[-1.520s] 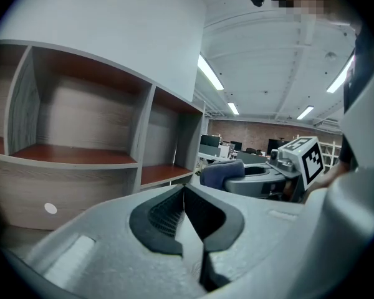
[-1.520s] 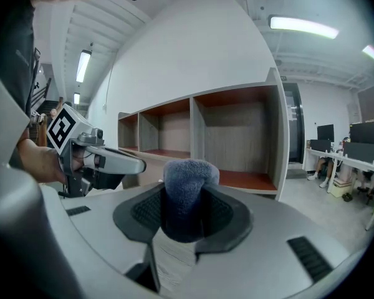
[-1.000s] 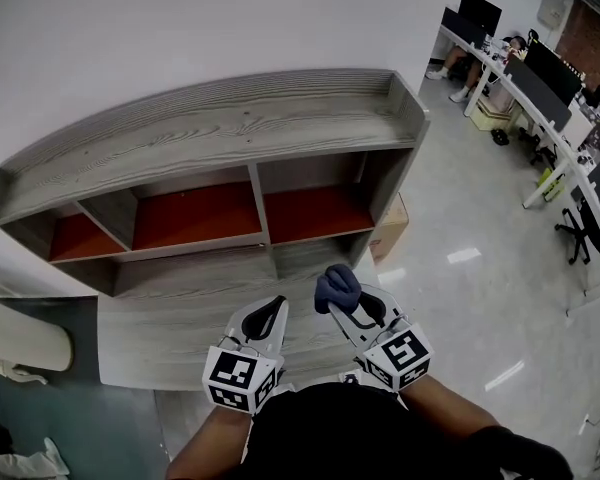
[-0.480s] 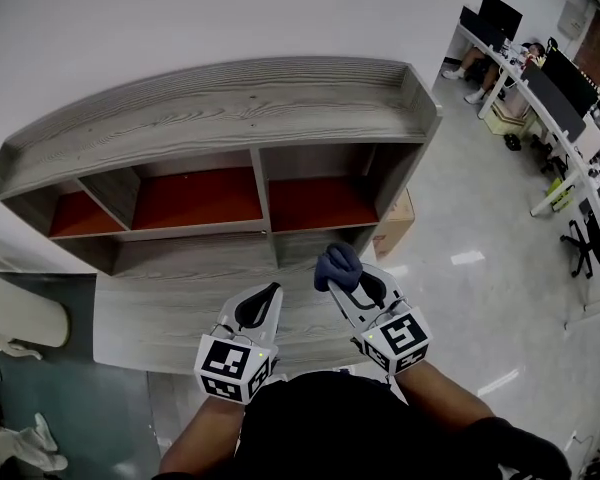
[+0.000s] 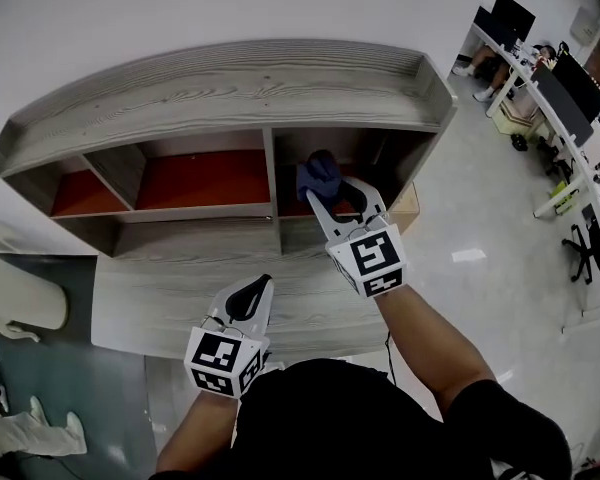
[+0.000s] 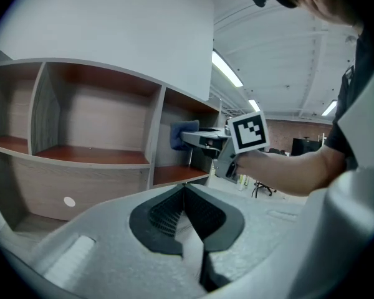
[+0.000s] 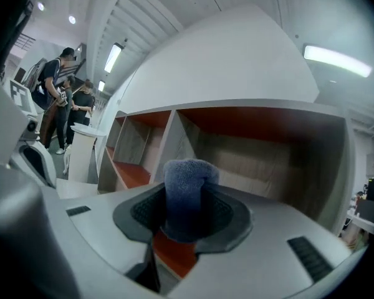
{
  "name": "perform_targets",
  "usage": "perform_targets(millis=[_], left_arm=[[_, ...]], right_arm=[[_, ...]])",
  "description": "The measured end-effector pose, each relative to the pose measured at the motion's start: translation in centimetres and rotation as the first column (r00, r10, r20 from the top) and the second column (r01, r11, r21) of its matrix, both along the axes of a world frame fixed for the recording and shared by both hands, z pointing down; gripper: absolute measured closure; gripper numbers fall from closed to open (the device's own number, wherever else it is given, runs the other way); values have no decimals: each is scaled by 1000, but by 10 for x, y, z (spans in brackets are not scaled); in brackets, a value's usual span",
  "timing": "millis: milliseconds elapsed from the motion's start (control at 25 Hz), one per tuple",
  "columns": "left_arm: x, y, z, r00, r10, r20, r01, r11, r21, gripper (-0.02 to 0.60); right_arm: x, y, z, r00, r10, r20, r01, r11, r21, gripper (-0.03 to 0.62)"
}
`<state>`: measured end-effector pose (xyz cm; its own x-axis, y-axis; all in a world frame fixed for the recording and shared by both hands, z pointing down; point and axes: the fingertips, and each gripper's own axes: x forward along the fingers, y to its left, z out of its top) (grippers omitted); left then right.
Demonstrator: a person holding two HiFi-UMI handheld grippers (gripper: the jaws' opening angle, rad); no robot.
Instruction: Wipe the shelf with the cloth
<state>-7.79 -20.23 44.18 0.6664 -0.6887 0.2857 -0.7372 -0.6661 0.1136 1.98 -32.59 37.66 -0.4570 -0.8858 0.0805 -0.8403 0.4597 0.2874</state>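
A grey wooden shelf unit (image 5: pixel 230 88) with red-orange compartment floors stands against the white wall. My right gripper (image 5: pixel 325 190) is shut on a folded dark blue cloth (image 5: pixel 317 173) and reaches into the mouth of the right compartment (image 5: pixel 380 163), above its red floor. In the right gripper view the cloth (image 7: pixel 188 195) stands up between the jaws, facing that compartment (image 7: pixel 262 148). My left gripper (image 5: pixel 242 303) hangs lower, over the unit's grey lower ledge (image 5: pixel 160 298), jaws shut and empty (image 6: pixel 186 192). In the left gripper view the cloth (image 6: pixel 182 136) shows at the compartment.
The middle compartment (image 5: pixel 195 178) and left compartment (image 5: pixel 75 193) lie beside the right one. A cardboard box (image 5: pixel 408 203) sits on the floor right of the unit. Desks with monitors (image 5: pixel 565 88) and seated people stand far right. A white object (image 5: pixel 20 308) is at the left.
My right gripper has risen from above the lower ledge and moved forward, carrying the cloth into the right compartment's opening. The left gripper stayed low, shifting slightly down-left.
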Motion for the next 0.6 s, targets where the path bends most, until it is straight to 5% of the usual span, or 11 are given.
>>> perform_targets(millis=[600], left_arm=[[-35, -2, 0, 997, -80, -16, 80, 997, -3, 572]], right_arm=[[-29, -96, -50, 997, 75, -16, -74, 995, 70, 453]])
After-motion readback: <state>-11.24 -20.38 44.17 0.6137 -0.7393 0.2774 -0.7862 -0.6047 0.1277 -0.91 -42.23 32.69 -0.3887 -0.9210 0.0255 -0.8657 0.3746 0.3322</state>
